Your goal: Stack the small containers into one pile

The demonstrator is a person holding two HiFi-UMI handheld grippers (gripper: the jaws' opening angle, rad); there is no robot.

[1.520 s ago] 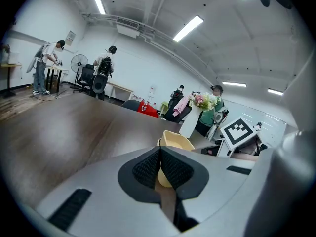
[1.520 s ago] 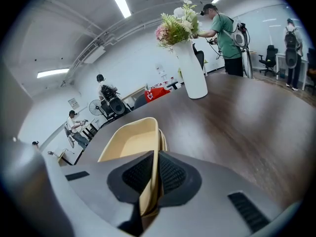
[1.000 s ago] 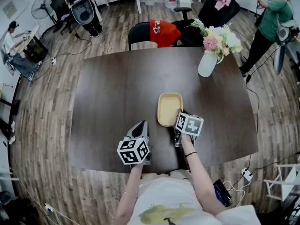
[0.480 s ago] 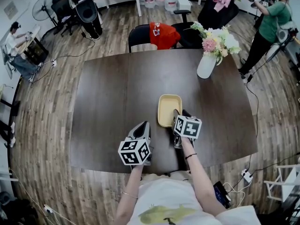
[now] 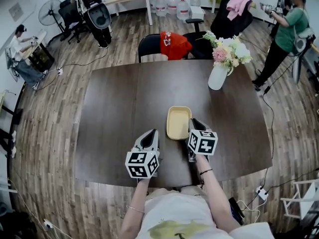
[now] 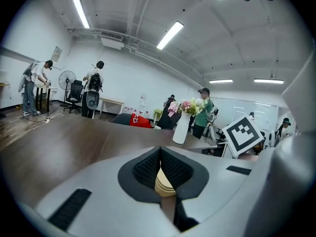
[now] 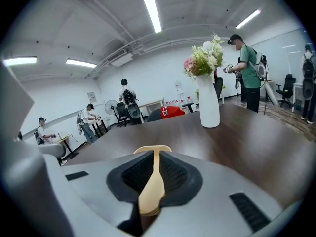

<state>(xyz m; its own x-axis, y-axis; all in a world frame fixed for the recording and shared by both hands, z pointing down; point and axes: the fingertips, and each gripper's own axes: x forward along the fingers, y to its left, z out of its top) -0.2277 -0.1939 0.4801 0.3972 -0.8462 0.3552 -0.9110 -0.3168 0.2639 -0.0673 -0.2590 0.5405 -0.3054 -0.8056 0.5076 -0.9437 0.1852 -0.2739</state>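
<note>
A shallow beige container (image 5: 178, 121) lies on the dark table (image 5: 124, 98) just ahead of me. My right gripper (image 5: 193, 123) is at its right edge. In the right gripper view the container's rim and wall (image 7: 152, 150) stand edge-on between the pads; the jaws have just been closing and now pinch that wall, so my right gripper (image 7: 154, 158) is shut on it. My left gripper (image 5: 151, 133) hovers to the left of the container, apart from it, with its tips touching. In the left gripper view a beige sliver with stacked edges (image 6: 165, 184) shows in the gap behind the left gripper's (image 6: 160, 152) tips.
A white vase of flowers (image 5: 218, 76) stands at the table's far right. A black chair with a red item (image 5: 172, 40) is tucked in at the far side. A person in green (image 5: 286, 29) stands beyond the right corner. The table's near edge runs just under my hands.
Both grippers have risen slightly. The right gripper stays at the container's right edge; the left has kept its place beside it.
</note>
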